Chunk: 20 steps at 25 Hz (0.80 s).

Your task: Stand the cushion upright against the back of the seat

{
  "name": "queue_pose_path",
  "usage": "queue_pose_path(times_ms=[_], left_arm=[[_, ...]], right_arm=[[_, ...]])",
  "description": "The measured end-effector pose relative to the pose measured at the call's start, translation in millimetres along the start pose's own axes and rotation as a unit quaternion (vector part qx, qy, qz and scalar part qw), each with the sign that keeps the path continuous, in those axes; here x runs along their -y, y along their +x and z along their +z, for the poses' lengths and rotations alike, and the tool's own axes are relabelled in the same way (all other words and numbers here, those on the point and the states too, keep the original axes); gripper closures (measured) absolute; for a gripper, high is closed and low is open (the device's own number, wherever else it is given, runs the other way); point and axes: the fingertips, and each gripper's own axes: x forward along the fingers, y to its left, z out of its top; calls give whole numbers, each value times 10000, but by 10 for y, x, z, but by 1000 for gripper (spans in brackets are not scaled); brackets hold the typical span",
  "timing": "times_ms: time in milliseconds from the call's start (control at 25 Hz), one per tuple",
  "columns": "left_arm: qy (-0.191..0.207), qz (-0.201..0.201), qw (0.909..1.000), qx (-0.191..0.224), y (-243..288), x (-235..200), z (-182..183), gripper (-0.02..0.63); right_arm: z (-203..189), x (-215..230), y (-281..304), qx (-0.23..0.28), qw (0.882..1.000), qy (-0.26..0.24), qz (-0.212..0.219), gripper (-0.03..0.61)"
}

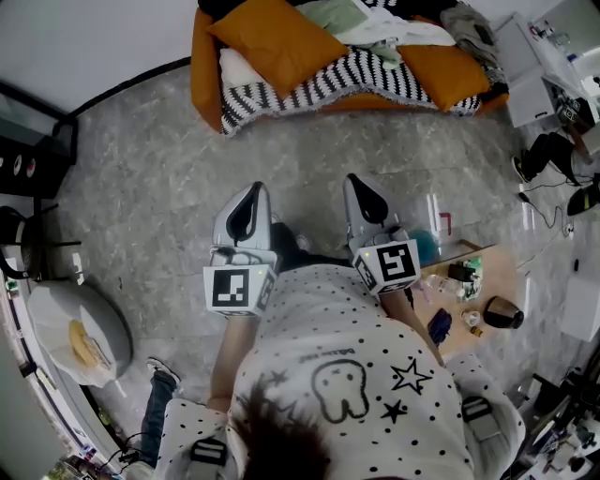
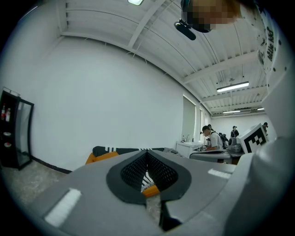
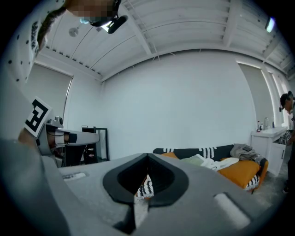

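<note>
An orange cushion [image 1: 277,37] lies tilted on the left part of an orange sofa [image 1: 202,66], partly on a black-and-white striped blanket [image 1: 319,84]. Both grippers are held level over the grey floor, well short of the sofa and pointing at it. My left gripper [image 1: 254,189] is shut with nothing in it, and its jaws meet in the left gripper view [image 2: 147,154]. My right gripper [image 1: 359,181] stands beside it, also shut and empty [image 3: 147,159]. The sofa [image 3: 239,173] shows past the right jaws, with its dark striped back [image 3: 203,152].
Loose clothes [image 1: 375,23] cover the sofa's middle and right. A low wooden table [image 1: 502,272] with a dark cup [image 1: 502,312] and small items stands at my right. A black shelf [image 1: 28,159] and a grey round stool [image 1: 80,328] are at the left. People [image 2: 212,137] stand far off.
</note>
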Motion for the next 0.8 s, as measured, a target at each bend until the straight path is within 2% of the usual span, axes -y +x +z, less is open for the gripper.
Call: queue_pose_path(times_ms=[200, 480, 800], left_arm=[[-65, -124, 9999, -38, 209, -133, 6, 617], [-46, -300, 9995, 37, 561, -414, 241, 617], [-24, -425, 9991, 12, 819, -795, 383, 617]], right_arm=[[-11, 64, 216, -70, 9999, -20, -118, 580], [155, 124, 648, -33, 9996, -20, -277, 580], [219, 24, 1136, -95, 9995, 17, -305, 580]])
